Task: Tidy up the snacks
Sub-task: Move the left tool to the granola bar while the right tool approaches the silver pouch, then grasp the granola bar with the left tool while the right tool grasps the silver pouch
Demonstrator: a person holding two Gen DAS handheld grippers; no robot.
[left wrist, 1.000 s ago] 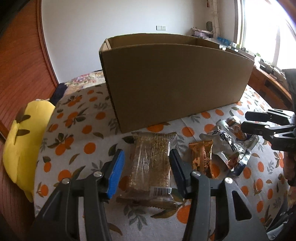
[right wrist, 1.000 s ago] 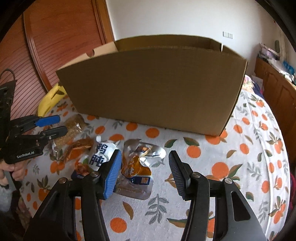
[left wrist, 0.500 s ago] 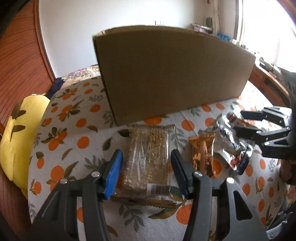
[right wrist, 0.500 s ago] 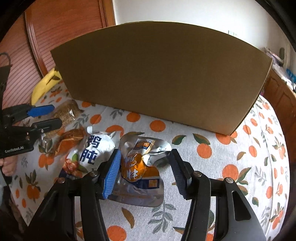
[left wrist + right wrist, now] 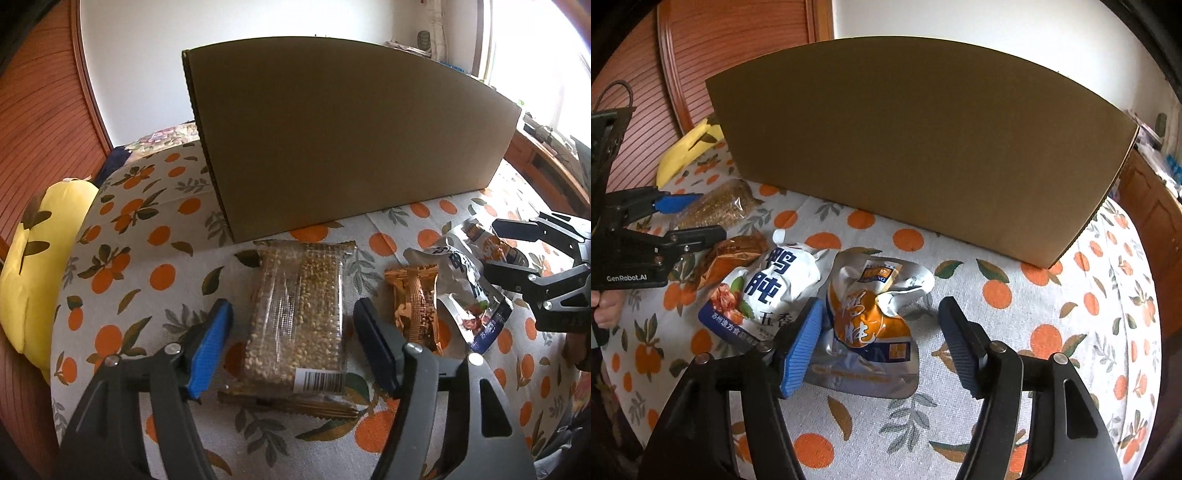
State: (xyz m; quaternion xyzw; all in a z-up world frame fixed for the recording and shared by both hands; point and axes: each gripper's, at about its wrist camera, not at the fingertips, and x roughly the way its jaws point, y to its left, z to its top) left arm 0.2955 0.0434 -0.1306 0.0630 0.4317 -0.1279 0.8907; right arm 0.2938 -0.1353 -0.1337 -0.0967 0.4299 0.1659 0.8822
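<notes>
While the tall cardboard box (image 5: 347, 147) stands at the far side of the orange-patterned tablecloth (image 5: 122, 266), none of the snacks in view has gone into it; its inside is hidden behind the near wall, so I cannot tell whether anything lies in it already. By my reading the sorting is at its start, with four packets lying on the cloth in a row just in front of the box and all four left to be lifted in. Farthest left is the clear sesame-bar packet (image 5: 299, 314), the largest of them, lying flat with its barcode end nearest the camera. Right of it, in the right wrist view, lie the white and blue pouch (image 5: 764, 291) and the crumpled orange and silver pouch (image 5: 871, 325), their edges touching or overlapping. Smallest is the brown wafer packet (image 5: 415, 306), between the sesame bars and the white pouch. Over the sesame-bar packet the left gripper (image 5: 293, 332) has just been opening its jaws; they stand wide on either side of it, pads clear of the wrapper. Likewise the right gripper (image 5: 879, 339) has just been opening, wide astride the orange and silver pouch, and whether its blue pad touches the foil I cannot tell.
</notes>
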